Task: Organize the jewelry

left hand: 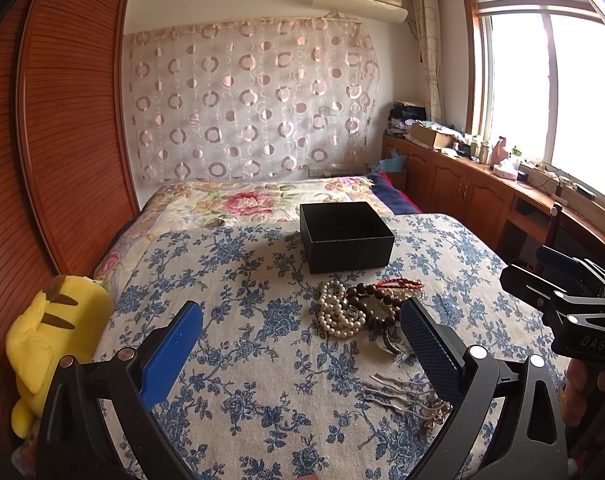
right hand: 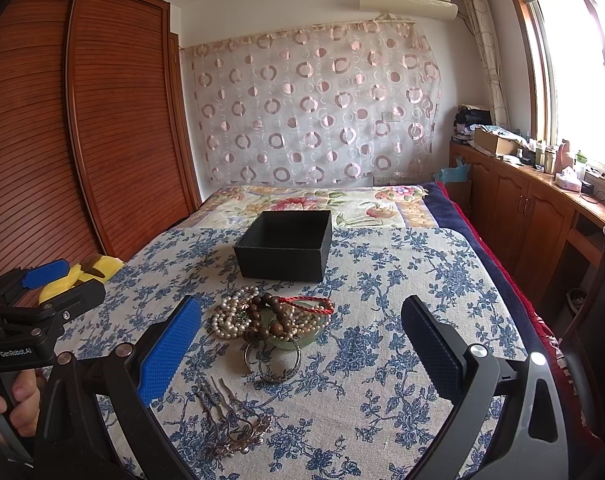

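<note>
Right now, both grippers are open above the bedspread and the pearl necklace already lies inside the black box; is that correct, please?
Not quite: the pearl necklace lies on the bedspread in the jewelry pile in front of the black box, as the right wrist view shows. Both the left gripper and right gripper are open.

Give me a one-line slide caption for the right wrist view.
Open right gripper above a jewelry pile and hair comb on floral cloth, empty black box beyond.
</note>
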Motion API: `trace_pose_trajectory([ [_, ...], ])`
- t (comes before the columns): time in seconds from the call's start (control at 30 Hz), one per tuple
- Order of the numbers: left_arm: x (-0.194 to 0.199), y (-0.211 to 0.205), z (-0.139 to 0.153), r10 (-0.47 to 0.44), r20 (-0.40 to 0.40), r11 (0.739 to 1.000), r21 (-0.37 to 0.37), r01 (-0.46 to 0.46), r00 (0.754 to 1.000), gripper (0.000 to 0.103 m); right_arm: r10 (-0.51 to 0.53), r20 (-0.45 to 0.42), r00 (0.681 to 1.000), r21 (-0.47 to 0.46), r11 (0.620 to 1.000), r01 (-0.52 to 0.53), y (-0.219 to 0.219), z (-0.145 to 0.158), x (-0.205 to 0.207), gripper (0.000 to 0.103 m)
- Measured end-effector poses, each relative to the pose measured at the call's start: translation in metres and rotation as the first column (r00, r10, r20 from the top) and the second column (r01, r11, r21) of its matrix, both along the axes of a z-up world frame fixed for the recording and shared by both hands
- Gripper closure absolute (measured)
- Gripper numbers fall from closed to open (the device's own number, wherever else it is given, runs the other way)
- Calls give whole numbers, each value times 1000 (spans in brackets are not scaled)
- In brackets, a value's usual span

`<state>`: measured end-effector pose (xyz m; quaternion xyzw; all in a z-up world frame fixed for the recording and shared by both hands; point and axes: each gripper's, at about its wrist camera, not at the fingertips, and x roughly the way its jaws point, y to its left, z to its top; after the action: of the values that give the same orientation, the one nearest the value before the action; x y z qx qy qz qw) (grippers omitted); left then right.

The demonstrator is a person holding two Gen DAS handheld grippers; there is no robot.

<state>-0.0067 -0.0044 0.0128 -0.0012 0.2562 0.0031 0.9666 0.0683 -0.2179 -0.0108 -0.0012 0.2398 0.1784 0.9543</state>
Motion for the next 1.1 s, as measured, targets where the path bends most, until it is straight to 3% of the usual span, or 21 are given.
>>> trace_pose_trajectory([
  [0.3,1,0,-1,-2,-7,1000,-3,2,1000,7,2,-2,1000,-2,1000,-2,1,-1,1,2],
  [0.67,12,9,-30,-8,-91,1000,0,8,996,7,56,-99,993,-50,997,-62,14,-32,6,3],
  [1.1,17,24,-62,-24,-168,1000,-15,21,986,7,133,-242,961,-77,985,-156,24,-75,3,28],
])
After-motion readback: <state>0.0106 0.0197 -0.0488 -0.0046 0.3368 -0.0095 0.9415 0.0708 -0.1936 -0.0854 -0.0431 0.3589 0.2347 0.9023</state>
